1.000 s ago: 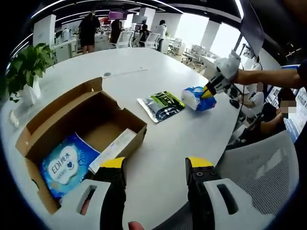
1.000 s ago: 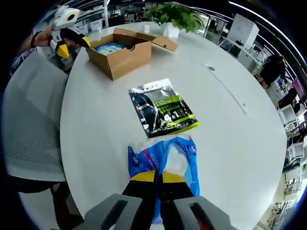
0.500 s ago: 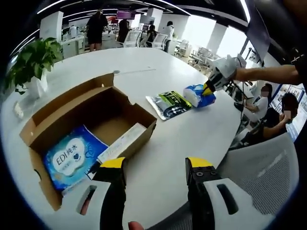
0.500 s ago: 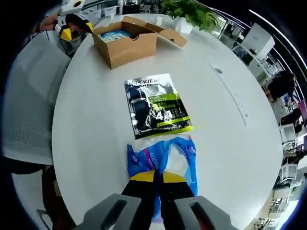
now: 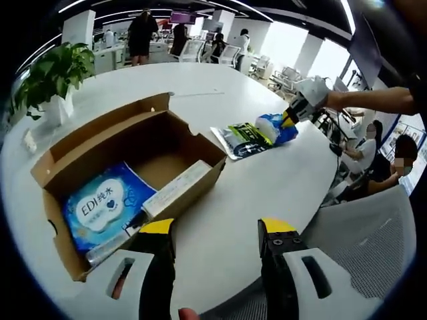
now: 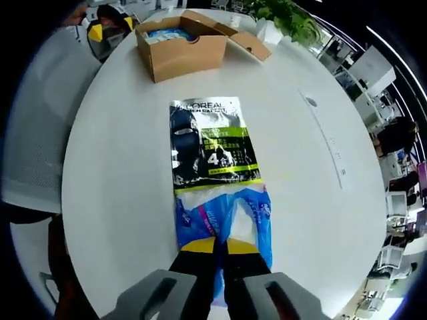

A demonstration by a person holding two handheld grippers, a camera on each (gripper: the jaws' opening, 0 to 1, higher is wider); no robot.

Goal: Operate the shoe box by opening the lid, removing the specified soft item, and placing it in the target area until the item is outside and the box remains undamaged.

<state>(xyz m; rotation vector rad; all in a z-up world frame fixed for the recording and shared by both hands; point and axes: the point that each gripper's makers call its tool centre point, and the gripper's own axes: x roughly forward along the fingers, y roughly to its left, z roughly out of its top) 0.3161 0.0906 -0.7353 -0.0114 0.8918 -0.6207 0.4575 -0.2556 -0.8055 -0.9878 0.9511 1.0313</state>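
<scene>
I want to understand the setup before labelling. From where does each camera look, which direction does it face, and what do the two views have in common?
Left gripper view: rides on the left gripper, looking across the white table over the open shoe box; own jaws apart.
Right gripper view: rides on the right gripper, looking back along the table; own jaws shut on the blue soft pack.
Shared: box, black-green packet, blue pack, each other's gripper.

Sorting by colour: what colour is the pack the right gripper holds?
Blue and white soft pack, clearest in the right gripper view.
</scene>
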